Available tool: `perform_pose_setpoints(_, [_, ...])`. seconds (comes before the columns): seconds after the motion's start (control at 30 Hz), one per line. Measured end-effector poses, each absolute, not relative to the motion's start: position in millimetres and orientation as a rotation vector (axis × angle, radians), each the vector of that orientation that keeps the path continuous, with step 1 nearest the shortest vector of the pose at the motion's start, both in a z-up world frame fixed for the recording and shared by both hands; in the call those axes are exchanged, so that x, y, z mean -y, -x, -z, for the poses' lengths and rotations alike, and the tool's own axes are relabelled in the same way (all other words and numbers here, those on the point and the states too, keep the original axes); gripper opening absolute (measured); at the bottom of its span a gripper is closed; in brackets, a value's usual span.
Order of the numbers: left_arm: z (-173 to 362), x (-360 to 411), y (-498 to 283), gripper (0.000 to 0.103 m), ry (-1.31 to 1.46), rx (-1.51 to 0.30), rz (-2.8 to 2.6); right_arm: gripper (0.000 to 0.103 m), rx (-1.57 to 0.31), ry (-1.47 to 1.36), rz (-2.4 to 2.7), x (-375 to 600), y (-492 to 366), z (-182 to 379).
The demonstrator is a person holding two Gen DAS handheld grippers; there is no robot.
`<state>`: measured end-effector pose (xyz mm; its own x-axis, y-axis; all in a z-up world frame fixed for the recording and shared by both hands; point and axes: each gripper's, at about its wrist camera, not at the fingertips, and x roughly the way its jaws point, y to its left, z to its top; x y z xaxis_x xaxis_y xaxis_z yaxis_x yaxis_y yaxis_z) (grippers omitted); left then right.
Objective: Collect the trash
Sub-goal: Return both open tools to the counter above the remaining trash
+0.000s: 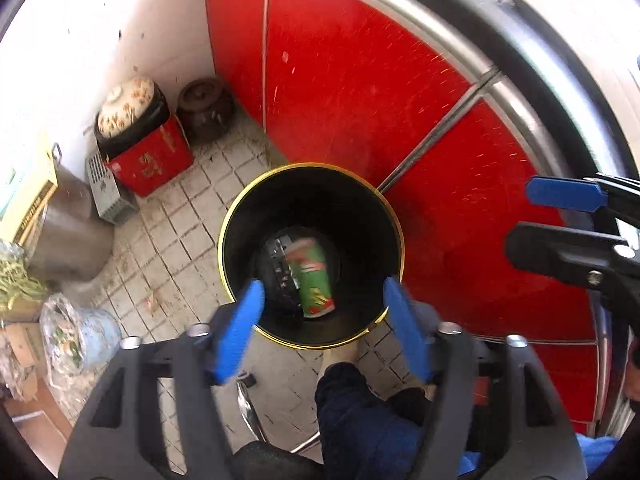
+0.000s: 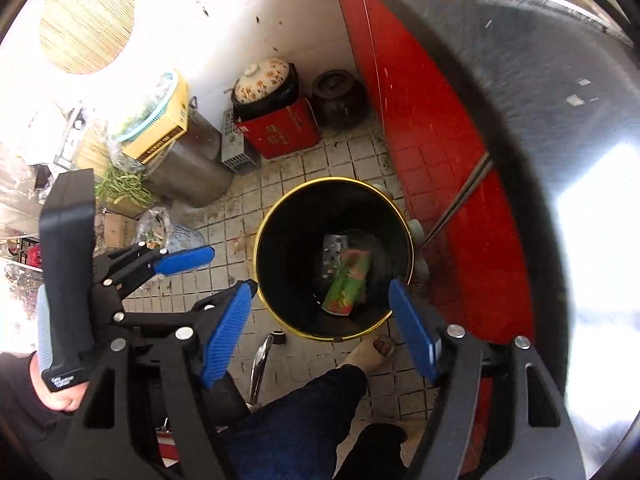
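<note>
A black bin with a gold rim [image 1: 240,208] [image 2: 264,216] stands on the tiled floor. At its bottom lie a green and red can [image 1: 316,284] [image 2: 346,284] and a dark, silvery wrapper [image 1: 280,264] [image 2: 332,252]. My left gripper [image 1: 323,284] hangs over the bin's mouth, open, its blue pads apart with nothing between them. My right gripper [image 2: 322,286] is above the same bin, also open and holding nothing. Each shows in the other's view: the right gripper [image 1: 524,216] at the right edge, the left gripper [image 2: 222,272] at the left with a hand on its handle.
Red cabinet doors [image 1: 360,80] under a steel counter edge stand to the bin's right. In the corner are a red box [image 1: 152,160] with a floral-lidded pot, a brown jar [image 1: 206,108], a steel pot [image 2: 188,164] and bagged vegetables [image 1: 64,336]. A person's leg [image 2: 304,412], bare foot and a chrome chair leg are close below.
</note>
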<state>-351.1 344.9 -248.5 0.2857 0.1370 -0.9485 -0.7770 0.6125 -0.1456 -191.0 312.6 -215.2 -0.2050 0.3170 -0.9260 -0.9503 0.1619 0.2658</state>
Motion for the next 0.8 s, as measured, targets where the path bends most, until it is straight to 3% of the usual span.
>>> perform_pose_setpoints(0.07, [224.0,-334.6,346.5,0.088,0.637,-1.107,-0.685,0.078,-1.204,0.676,-1.373,-295.3,186.4,184.7])
perform_pose_setpoints(0.17, [182.1,-316.1,327.5,0.095,0.566,-1.076,-0.661,0.088,-1.118,0.592,-1.352,-260.4,167.0,130.8])
perform_pose_setpoints(0.4, [109.5,-255.6,226.4,0.096,0.421,-0.977,-0.41,0.091,-0.981,0.385,-1.063,-137.9,78.8,46.0])
perform_pose_setpoints(0.6, [71.9,-163.3,102.1,0.096,0.257,-0.942,-0.051,0.091,-0.921,0.271,-0.704,-11.0,18.5,17.8])
perform_pose_setpoints(0.8, [52.6,-71.4,34.1,0.096,0.096,-0.947,0.169,0.091,-0.902,0.141,-0.499,102.3,1.7,4.0])
